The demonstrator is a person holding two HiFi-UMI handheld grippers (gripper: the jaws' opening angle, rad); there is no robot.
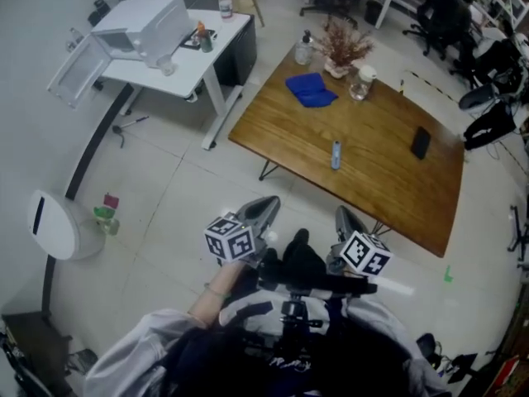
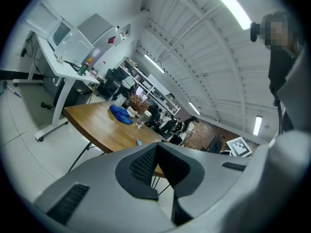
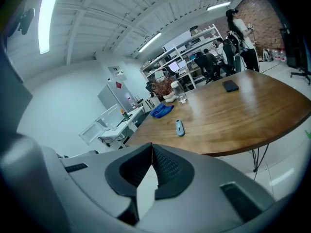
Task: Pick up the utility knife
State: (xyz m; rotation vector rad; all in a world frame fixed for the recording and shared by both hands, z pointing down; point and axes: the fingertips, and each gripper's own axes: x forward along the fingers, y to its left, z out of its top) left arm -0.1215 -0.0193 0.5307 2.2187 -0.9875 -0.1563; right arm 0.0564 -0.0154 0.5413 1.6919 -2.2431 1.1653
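Lying flat on the brown wooden table (image 1: pixel 388 180), the utility knife (image 1: pixel 335 154) is a slim blue-grey bar, well ahead of both pairs of jaws and touched by neither. It is too small to show a blade or slider. In the right gripper view it sits ahead of the jaw tips and a little to their right. In the left gripper view only a speck of it shows, just above the gripper's body and left of the tips.

The left gripper (image 1: pixel 263 209) has its jaws pressed together, with nothing between the dark ribbed pads. The right gripper (image 1: pixel 347 220) is likewise closed and empty.

Farther from the jaws than the knife lie a crumpled blue cloth (image 1: pixel 311 88), a clear glass jar (image 1: pixel 359 83), a dry brown plant (image 1: pixel 343 46) and a flat black rectangle (image 1: pixel 421 142) that cannot be identified.
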